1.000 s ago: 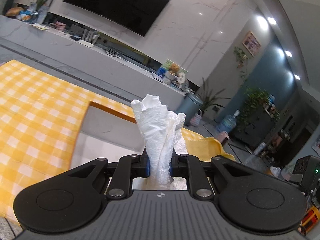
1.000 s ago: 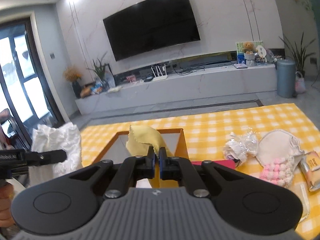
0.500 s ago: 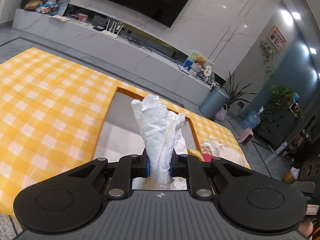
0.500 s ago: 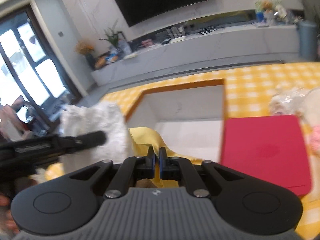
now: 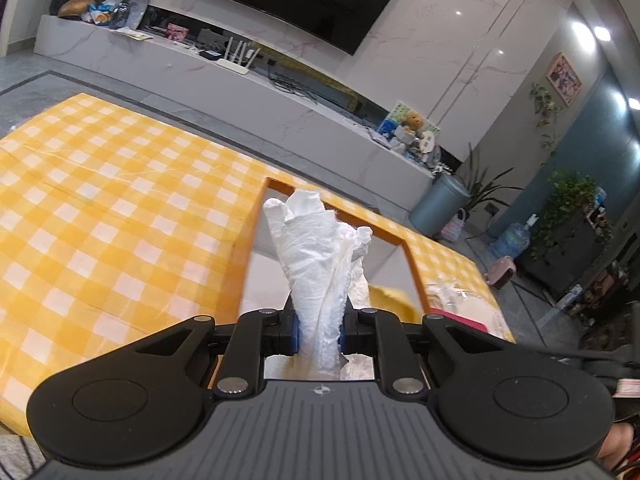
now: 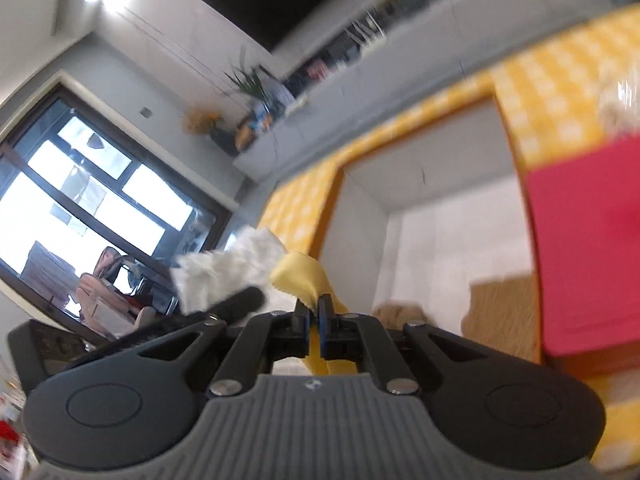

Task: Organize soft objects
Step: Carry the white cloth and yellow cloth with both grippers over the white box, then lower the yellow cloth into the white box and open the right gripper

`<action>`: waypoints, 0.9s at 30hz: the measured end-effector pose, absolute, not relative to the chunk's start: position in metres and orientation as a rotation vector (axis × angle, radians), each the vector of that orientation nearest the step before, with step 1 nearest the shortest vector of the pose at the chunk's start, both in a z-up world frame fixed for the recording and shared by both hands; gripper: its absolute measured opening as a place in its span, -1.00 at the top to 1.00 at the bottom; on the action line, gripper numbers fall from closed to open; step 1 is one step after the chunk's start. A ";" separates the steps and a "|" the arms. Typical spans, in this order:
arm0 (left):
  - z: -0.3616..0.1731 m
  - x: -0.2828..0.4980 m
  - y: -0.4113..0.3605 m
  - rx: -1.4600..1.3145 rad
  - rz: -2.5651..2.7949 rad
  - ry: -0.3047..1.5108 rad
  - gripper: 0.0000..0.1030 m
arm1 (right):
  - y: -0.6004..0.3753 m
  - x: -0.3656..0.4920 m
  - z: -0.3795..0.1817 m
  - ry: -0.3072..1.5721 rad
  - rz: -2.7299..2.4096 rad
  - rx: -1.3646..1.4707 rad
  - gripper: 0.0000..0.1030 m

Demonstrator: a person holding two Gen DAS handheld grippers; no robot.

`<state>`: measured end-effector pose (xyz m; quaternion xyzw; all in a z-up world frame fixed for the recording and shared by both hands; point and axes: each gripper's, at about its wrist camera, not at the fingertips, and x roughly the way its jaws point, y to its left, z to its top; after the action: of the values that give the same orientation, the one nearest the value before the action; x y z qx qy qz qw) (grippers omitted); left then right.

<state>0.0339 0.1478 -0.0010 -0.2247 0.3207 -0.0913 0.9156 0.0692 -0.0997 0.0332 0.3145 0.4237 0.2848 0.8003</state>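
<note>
My left gripper (image 5: 319, 330) is shut on a crumpled white cloth (image 5: 320, 256) and holds it above the near edge of an open box (image 5: 260, 216) with grey inner walls. My right gripper (image 6: 314, 320) is shut on a yellow cloth (image 6: 304, 276) and hangs over the same box (image 6: 360, 240). The white cloth (image 6: 224, 272) and the left gripper's finger (image 6: 236, 300) show to the left in the blurred right wrist view. The yellow cloth (image 5: 390, 300) also shows in the left wrist view.
A yellow checked tablecloth (image 5: 112, 216) covers the table. A red flat item (image 6: 588, 248) lies along the box's right side. Clear plastic wrapping (image 5: 452, 296) lies right of the box. Brown items (image 6: 500, 312) sit inside the box. A TV console (image 5: 240, 76) stands beyond.
Both grippers have moved down and closer over the box. The right wrist view has tilted and blurred, and the box interior now fills more of it. Both cloths stay gripped.
</note>
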 end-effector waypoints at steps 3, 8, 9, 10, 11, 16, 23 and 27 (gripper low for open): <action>-0.002 0.035 0.151 -0.471 -0.183 0.672 0.64 | -0.089 0.081 0.010 0.994 0.546 0.661 0.97; -0.005 0.037 0.151 -0.472 -0.197 0.685 0.64 | -0.076 0.092 -0.011 1.066 0.469 0.632 0.97; -0.006 0.037 0.151 -0.468 -0.199 0.689 0.64 | -0.076 0.095 -0.015 1.076 0.436 0.659 0.96; -0.006 0.040 0.151 -0.465 -0.200 0.694 0.64 | -0.073 0.098 -0.014 1.085 0.408 0.643 0.96; -0.007 0.041 0.150 -0.461 -0.200 0.698 0.64 | -0.070 0.101 -0.012 1.092 0.386 0.610 0.96; -0.009 0.042 0.153 -0.471 -0.202 0.705 0.64 | -0.060 0.122 -0.015 1.149 0.286 0.485 0.97; -0.011 0.043 0.156 -0.490 -0.195 0.713 0.64 | -0.022 0.121 -0.015 1.114 0.265 -0.065 0.96; -0.011 0.044 0.153 -0.475 -0.188 0.715 0.64 | -0.020 0.125 -0.022 1.132 0.284 -0.102 0.95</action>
<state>0.0436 0.1532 -0.0108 -0.2301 0.3460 -0.0912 0.9050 0.1248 -0.0198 -0.0224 -0.0479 0.5341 0.1339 0.8334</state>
